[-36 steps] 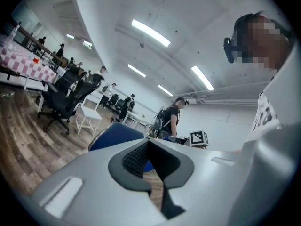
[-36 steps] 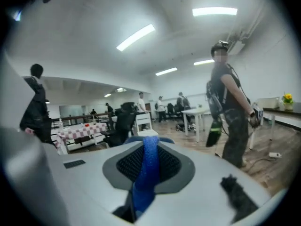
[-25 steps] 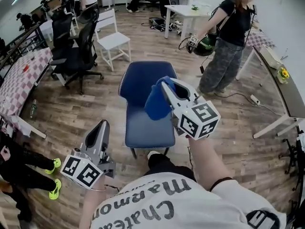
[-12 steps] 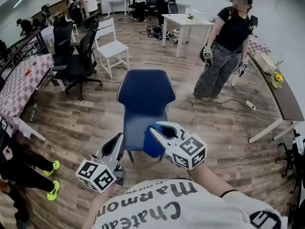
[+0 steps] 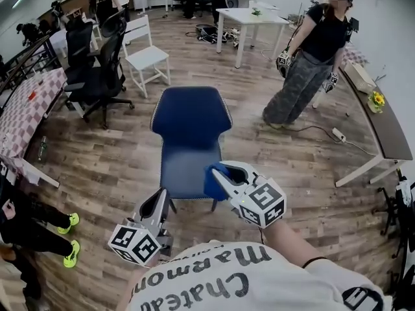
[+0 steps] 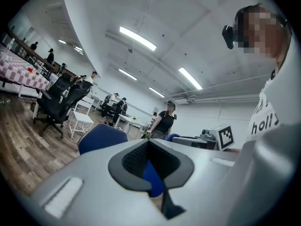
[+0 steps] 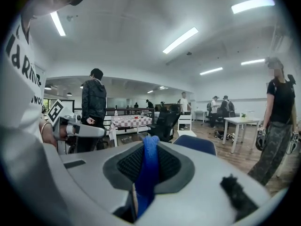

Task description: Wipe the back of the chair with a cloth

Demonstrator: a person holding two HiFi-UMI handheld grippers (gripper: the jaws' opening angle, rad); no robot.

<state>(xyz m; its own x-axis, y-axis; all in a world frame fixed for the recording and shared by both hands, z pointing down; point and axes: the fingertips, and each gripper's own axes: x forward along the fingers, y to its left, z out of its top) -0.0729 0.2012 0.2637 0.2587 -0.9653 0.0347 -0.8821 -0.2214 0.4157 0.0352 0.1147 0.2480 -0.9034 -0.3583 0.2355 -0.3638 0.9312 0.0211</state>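
The right gripper (image 5: 220,172) has its jaws closed on a blue cloth (image 5: 212,182). In the right gripper view the cloth (image 7: 148,171) is a pinched fold that rises between the pads. The left gripper (image 5: 160,201) is closed too, with nothing in it, low near the front corner of the seat. The blue chair (image 5: 191,112) stands in front, with its back on the far side, and the cloth does not touch it. I judge this step to be the approach. Next, the cloth must go over the seat to the backrest and press flat on it. Only the head view shows this gap; the gripper views show just a part of the chair.
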